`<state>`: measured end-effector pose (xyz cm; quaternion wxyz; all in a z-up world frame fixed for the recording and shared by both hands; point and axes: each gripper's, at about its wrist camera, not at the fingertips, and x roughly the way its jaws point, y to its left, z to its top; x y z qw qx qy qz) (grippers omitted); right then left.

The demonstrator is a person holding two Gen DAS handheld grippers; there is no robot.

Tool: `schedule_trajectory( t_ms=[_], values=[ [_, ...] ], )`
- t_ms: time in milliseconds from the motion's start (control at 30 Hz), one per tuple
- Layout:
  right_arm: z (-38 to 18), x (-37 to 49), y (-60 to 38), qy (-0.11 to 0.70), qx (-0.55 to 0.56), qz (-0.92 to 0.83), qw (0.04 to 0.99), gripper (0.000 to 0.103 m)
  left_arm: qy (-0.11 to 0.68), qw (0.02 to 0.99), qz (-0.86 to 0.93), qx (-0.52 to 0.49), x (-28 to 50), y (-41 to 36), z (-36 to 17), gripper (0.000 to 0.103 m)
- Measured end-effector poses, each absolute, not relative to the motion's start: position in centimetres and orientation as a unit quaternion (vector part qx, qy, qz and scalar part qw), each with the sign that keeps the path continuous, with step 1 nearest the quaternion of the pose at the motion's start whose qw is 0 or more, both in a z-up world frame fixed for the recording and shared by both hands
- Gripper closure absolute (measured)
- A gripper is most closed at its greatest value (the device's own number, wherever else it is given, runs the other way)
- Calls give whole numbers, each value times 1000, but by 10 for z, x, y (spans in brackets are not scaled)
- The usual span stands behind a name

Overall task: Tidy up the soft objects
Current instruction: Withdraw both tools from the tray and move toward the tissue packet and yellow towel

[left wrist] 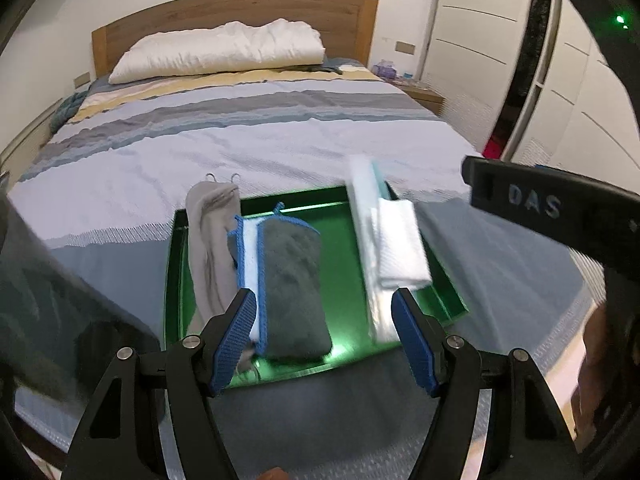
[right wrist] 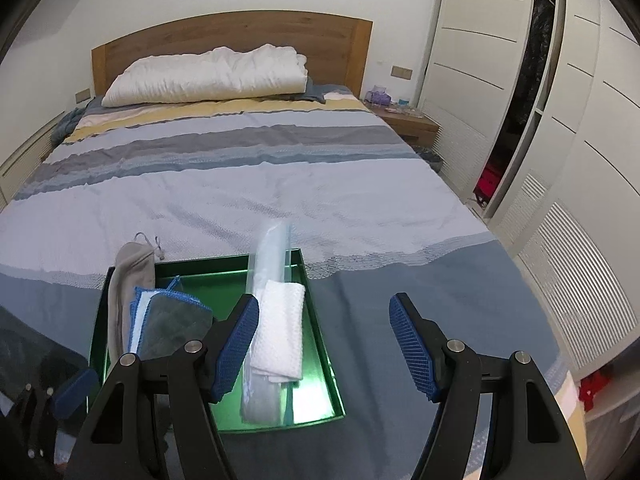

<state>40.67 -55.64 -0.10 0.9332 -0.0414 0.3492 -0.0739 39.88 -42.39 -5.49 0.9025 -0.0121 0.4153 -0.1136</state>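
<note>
Both grippers spread, holding nothing: left gripper point(left wrist: 324, 340) low center over the tray point(left wrist: 340, 240), right gripper point(right wrist: 324, 344) low center, right of it. In tray: sock point(left wrist: 208, 248) left, grey cloth point(left wrist: 294, 280) beside it, white cloth point(left wrist: 400, 240) right.

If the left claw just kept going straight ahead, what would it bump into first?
Probably the folded grey cloth in the green tray. The left gripper is open and aimed at the tray's middle, between that cloth and the white towel, though depth is unclear.
</note>
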Motion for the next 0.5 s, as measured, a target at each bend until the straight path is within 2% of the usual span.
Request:
schedule_trajectory(
  t_ms=[267,500],
  values=[
    [13,371,-557,345,-46,-88,933,35,422,894,-144,-44,355,-408,-40,39],
    [25,331,-545,339,-53,-90,935,33,403,898,-169,-54,306,-396,-6,39]
  ],
)
